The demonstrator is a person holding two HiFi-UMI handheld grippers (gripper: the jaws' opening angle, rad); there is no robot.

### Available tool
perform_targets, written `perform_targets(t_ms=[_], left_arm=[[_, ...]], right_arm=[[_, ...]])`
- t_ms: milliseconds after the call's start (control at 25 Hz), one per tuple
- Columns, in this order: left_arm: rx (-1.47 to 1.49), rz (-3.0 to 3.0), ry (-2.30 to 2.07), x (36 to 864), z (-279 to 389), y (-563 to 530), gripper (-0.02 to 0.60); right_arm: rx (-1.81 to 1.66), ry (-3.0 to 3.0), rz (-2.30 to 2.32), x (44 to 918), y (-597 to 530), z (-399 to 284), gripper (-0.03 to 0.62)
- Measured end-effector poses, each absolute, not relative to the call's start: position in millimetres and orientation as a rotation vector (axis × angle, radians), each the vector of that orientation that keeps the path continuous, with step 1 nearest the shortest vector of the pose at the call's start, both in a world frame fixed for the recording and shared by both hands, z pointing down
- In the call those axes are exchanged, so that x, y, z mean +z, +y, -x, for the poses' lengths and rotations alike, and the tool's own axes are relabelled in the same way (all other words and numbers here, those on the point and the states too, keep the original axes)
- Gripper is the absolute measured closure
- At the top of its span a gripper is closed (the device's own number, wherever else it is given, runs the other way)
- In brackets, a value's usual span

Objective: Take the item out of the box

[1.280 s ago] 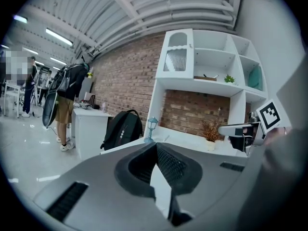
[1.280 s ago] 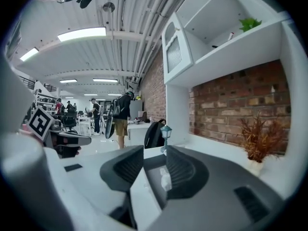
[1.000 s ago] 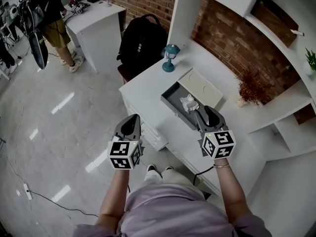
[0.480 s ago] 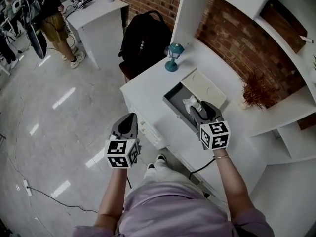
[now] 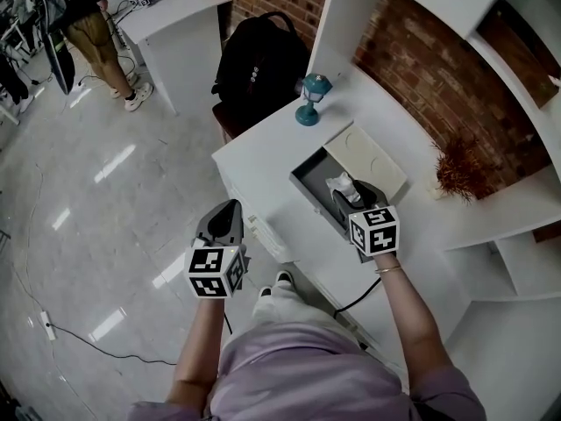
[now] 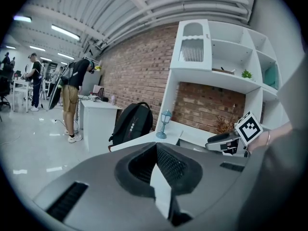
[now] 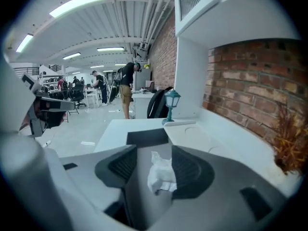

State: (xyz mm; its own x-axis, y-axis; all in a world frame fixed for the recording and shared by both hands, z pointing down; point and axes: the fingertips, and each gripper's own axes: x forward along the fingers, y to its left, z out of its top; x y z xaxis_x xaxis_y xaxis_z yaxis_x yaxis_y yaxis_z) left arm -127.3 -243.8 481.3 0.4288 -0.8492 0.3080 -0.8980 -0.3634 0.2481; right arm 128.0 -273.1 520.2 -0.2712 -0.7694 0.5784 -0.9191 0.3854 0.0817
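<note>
A grey open box (image 5: 302, 172) lies on the white desk (image 5: 263, 152), with its cream lid (image 5: 372, 158) beside it. A crumpled white item (image 5: 340, 184) sits inside the box. My right gripper (image 5: 349, 198) hangs over the box's near end and its jaws are opening. In the right gripper view the white item (image 7: 161, 173) shows in the wide gap between the pads of my right gripper (image 7: 154, 170), which do not press on it. My left gripper (image 5: 228, 209) is held off the desk's front edge over the floor; in its own view the left gripper (image 6: 155, 148) is shut and empty.
A small teal lamp (image 5: 310, 99) stands at the desk's far end, and a dried plant (image 5: 460, 169) stands by the brick wall. A black backpack (image 5: 259, 60) rests behind the desk. A person (image 5: 83, 24) stands at another white table (image 5: 171, 16) far left.
My right gripper has moved forward over the box toward the white item, and its jaws have widened. The left gripper has hardly moved.
</note>
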Motion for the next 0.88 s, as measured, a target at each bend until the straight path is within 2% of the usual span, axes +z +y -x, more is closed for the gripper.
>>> perform_targets(t_ms=[880], left_arm=[[0.227,-2.221,-1.512,507.2,124.8,-254.8,0.580]], right_arm=[[0.498,-1.969,-1.261,587.8,-295.0,-133.0,0.339]])
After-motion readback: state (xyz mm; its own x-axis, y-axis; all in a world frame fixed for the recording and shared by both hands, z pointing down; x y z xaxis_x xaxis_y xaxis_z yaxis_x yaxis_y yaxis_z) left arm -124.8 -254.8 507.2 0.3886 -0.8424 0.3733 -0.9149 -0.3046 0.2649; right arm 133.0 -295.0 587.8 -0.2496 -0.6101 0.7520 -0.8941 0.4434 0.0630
